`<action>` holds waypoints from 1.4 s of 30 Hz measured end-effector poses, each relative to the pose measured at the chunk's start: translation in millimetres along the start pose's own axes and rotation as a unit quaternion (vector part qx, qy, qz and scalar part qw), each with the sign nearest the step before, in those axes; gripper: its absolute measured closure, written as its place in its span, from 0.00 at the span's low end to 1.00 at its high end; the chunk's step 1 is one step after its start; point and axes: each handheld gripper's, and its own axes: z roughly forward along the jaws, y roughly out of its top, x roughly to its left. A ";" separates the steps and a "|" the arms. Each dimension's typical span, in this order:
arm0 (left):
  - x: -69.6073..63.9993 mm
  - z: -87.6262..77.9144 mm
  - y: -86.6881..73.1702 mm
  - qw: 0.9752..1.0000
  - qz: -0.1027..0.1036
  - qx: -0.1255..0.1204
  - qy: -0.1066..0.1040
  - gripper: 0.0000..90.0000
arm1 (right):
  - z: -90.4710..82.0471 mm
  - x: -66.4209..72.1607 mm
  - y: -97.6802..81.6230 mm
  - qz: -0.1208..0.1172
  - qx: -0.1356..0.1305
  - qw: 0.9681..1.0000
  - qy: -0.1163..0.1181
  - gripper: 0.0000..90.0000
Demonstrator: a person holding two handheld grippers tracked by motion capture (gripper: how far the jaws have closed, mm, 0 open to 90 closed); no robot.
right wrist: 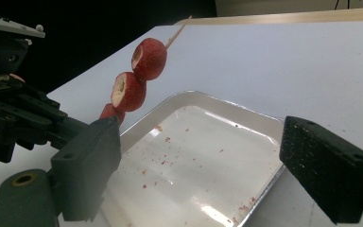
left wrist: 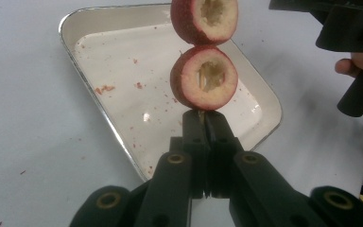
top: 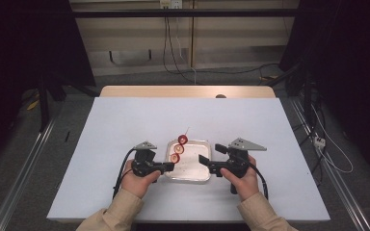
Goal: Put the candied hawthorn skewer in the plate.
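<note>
A thin wooden skewer carries three red hollowed fruit rings and slants up over a small metal tray. My left gripper is shut on the skewer's lower end, just below the lowest ring. In the left gripper view the jaws meet on the stick, with a second ring above. The rings hang over the tray's left rim in the right gripper view. My right gripper stands open at the tray's right side, nothing between its jaws. The left gripper shows at far left there.
The tray's floor is wet and speckled with red crumbs. A white sheet covers the table, with a wooden edge at the back. Dark frames and cables stand beyond the table.
</note>
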 end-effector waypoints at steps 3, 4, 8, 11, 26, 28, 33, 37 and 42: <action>0.6 1.8 0.8 1.000 -0.002 0.003 0.002 0.98 | -2.4 -0.3 -0.1 -0.012 -0.001 1.000 -0.005 0.15; 1.0 2.3 1.0 1.000 -0.002 0.005 0.002 0.98 | -3.4 -0.6 -0.1 -0.014 -0.003 1.000 -0.007 0.15; 3.2 4.9 1.9 1.000 -0.003 0.016 0.008 0.98 | -6.9 -2.5 -0.2 -0.016 -0.008 1.000 -0.010 0.15; 3.0 7.3 2.2 1.000 -0.004 0.021 0.014 0.98 | -9.6 -3.3 -0.2 -0.015 -0.013 1.000 -0.010 0.16; -0.7 9.5 3.0 0.999 0.007 0.018 0.026 0.99 | -15.0 -5.0 -1.4 -0.010 -0.024 1.000 -0.009 0.16; -1.0 9.7 2.9 0.999 0.007 0.015 0.029 0.99 | -15.0 -5.0 -1.5 -0.010 -0.023 1.000 -0.010 0.16; -0.9 11.6 3.1 0.999 0.005 0.014 0.030 0.99 | -14.8 -6.2 -2.5 -0.009 -0.023 1.000 -0.011 0.16; -1.8 14.4 2.8 0.999 0.004 0.013 0.033 0.99 | -15.5 -7.1 -3.0 -0.009 -0.024 1.000 -0.012 0.16; -1.5 16.9 2.7 0.999 0.002 0.012 0.035 0.99 | -15.9 -7.4 -3.3 -0.007 -0.025 1.000 -0.012 0.16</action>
